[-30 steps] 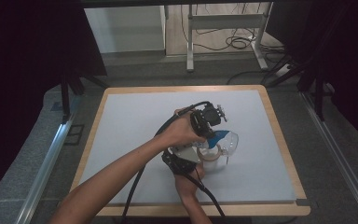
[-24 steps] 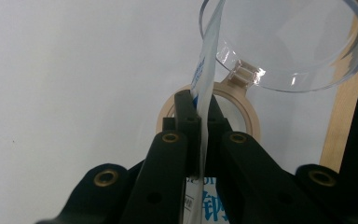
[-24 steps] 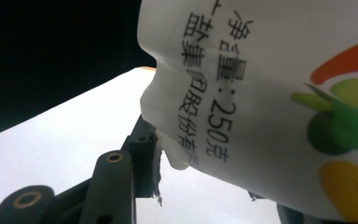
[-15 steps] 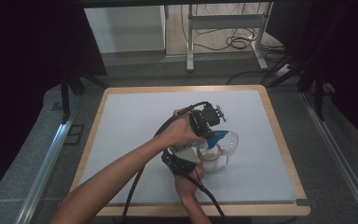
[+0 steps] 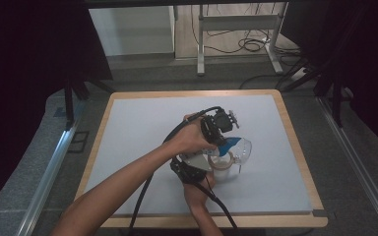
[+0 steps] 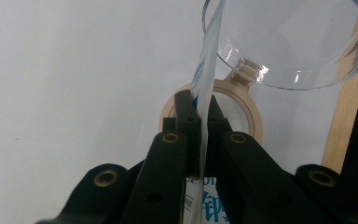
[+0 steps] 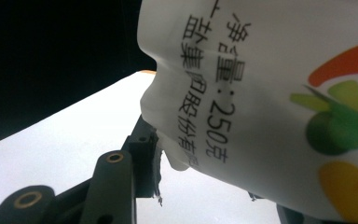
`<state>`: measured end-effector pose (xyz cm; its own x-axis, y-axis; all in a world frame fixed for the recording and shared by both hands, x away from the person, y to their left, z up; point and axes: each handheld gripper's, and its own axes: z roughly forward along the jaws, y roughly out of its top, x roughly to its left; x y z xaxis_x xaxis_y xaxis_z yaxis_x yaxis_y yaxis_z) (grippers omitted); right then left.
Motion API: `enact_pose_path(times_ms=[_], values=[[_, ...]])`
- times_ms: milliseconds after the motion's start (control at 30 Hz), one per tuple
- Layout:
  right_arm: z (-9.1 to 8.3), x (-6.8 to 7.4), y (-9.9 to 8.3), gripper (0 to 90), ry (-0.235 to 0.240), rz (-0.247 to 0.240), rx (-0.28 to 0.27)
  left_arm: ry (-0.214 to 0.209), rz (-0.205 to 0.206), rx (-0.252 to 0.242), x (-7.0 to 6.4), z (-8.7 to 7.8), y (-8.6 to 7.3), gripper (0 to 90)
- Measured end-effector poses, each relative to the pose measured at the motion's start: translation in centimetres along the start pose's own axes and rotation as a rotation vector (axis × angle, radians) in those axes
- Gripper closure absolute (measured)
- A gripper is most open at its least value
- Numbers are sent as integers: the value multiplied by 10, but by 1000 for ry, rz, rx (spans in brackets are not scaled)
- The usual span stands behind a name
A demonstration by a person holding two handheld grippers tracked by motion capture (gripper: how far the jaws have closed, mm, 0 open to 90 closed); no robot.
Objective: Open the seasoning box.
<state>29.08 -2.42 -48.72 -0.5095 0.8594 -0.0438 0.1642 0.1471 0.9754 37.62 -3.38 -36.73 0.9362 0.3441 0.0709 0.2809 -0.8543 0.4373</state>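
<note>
A white and blue printed bag hangs tilted over a small jar with a beige rim, right of the table's middle. The jar's clear hinged lid stands open. My left gripper reaches down from above and is shut on the bag's thin top edge, straight over the jar's mouth and beside the lid. My right gripper sits low on the near side, shut on the bag's lower part. There one jaw presses the bag's crumpled edge and the other is hidden behind it.
The table has a pale mat and a wooden rim. Both forearms come in from the bottom edge, with black cables trailing. On the floor beyond the table stand a metal desk frame and loose cables.
</note>
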Motion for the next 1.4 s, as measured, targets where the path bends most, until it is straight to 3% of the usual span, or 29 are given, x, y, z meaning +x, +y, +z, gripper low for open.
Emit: enact_pose_path(times_ms=[900,1400], values=[[-1,2,2,551,-3,12,-9,3,2,13,-2,-1,1,900],[-2,3,-3,545,12,-13,-18,-1,3,20,1,-1,0,900]])
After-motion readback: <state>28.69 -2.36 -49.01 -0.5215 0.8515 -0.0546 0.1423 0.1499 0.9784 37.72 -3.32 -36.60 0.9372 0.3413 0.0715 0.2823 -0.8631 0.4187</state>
